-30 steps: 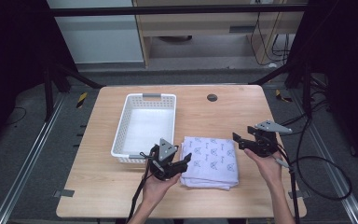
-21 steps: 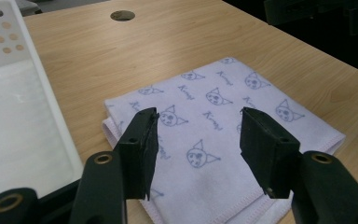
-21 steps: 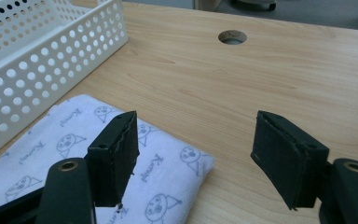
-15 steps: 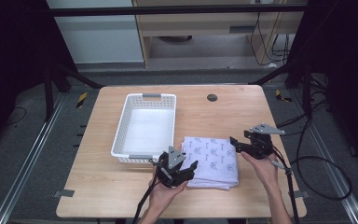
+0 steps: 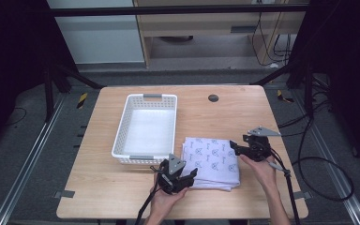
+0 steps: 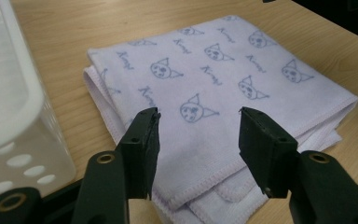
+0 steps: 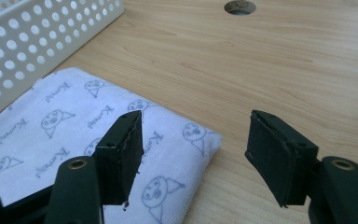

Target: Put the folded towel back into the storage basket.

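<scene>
Lying folded on the pale wooden bench (image 5: 98,187), the lilac cat-print cloth (image 5: 212,155) sits at the white perforated plastic basket's (image 5: 146,127) four o'clock. Left tongs (image 5: 182,178) and right tongs (image 5: 243,146), both agape, should probably pinch every layer at opposite edges together.

Bare wood behind the folded cloth (image 5: 211,156) up to the round hole (image 5: 213,98), open for a pass. Basket (image 5: 145,126) walls off the cloth's left edge, just beside it. Near-left table (image 5: 98,192) corner free. Narrow strip only between cloth and right table edge.
</scene>
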### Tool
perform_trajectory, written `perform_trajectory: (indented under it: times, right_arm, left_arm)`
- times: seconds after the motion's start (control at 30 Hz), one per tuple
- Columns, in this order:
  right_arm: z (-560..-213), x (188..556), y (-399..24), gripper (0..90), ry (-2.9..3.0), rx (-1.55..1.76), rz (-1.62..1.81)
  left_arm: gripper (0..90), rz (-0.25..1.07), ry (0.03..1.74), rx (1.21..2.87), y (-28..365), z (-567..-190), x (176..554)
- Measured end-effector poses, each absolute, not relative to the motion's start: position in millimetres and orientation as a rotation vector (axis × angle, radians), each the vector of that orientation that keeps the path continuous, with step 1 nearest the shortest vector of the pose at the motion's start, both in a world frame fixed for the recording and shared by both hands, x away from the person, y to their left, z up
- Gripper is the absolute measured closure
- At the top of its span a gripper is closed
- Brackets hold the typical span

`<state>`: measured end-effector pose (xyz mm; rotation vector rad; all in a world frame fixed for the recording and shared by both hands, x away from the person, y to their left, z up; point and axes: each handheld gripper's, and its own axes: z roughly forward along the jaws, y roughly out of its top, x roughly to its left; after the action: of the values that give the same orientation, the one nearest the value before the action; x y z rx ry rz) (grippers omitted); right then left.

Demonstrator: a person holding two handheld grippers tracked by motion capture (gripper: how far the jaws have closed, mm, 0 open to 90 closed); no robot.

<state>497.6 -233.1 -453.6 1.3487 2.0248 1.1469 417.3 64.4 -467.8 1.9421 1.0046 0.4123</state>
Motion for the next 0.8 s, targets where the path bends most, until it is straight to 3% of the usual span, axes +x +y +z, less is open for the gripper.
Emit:
perform_trajectory:
  times: [0.4, 0.8]
  right_arm:
    - [-465.3, 498.3, -229.8, 36.4, 2.053, 1.364, 1.117]
    - [-470.9, 500.3, -224.3, 36.6, 2.069, 1.365, 1.105]
  left_arm:
    - [44.6, 0.387, 1.061, 1.952, 69.0, -483.1, 419.5]
    - [35.2, 0.363, 1.106, 1.946, 72.8, -490.3, 422.8]
